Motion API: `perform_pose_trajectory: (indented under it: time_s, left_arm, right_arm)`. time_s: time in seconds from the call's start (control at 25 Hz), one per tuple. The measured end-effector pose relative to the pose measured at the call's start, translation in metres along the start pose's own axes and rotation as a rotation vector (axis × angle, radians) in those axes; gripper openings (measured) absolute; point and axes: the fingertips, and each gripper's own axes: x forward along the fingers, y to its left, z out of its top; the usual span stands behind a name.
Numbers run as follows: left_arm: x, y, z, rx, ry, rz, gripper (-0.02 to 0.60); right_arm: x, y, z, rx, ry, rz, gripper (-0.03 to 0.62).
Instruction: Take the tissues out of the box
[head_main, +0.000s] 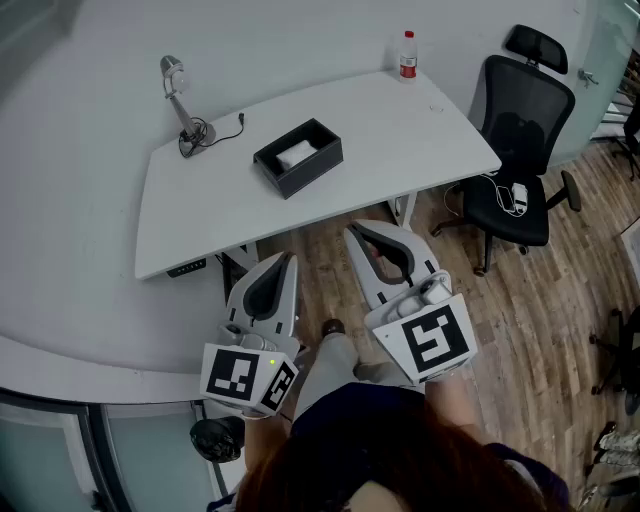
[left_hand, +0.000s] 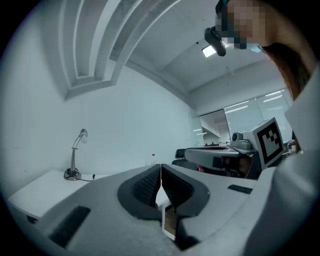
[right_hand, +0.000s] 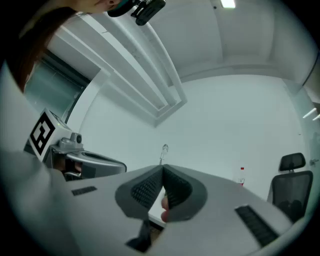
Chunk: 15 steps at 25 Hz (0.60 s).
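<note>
1. The black box (head_main: 298, 157) sits mid-counter (head_main: 420, 130), with white tissues (head_main: 296, 153) lying inside it.
2. The left gripper (head_main: 288, 258) and right gripper (head_main: 352, 231) hang over the wooden floor (head_main: 540, 300), short of the counter's near edge, each empty with its jaws pressed together.
3. A desk lamp (head_main: 178, 98) stands left of the box, a bottle (head_main: 408, 55) stands at the far edge, and an office chair (head_main: 520, 140) stands beside the right end.

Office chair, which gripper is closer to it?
Right. The right gripper is held just left of the chair in the head view; the left gripper is farther left.
</note>
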Motion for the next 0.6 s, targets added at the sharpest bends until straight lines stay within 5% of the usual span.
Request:
perform_pose_trajectory:
  time_s: [0.6]
  left_arm:
    - [0.028,0.024,-0.001,-0.023,0.006,-0.003,0.021]
  right_arm:
    - [0.033,-0.019,-0.007,0.066,0.023,-0.012,0.018]
